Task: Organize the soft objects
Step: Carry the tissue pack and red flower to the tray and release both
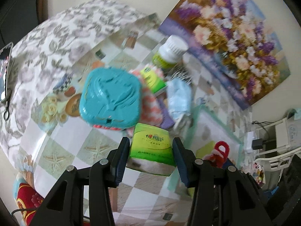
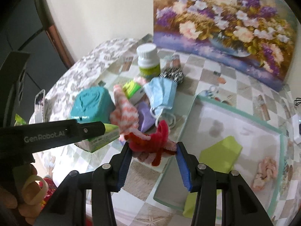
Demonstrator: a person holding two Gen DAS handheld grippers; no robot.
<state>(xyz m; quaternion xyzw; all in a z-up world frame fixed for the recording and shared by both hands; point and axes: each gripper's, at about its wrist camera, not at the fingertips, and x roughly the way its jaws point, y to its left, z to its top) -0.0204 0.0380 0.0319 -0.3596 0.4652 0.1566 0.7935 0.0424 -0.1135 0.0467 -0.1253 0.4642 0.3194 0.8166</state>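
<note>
My left gripper is shut on a green tissue pack and holds it just above the checkered table. It also shows in the right wrist view. My right gripper is shut on a red and pink fuzzy toy beside the tray's left rim. A pile lies behind: a pink striped cloth, a purple cloth, a blue face mask and a second green tissue pack. A white tray with a green rim holds a lime green sponge and a pink scrunchie.
A teal plastic box stands left of the pile. A white-capped bottle and a black-and-white patterned item stand behind it. A flower painting leans on the wall. A phone lies at the far left.
</note>
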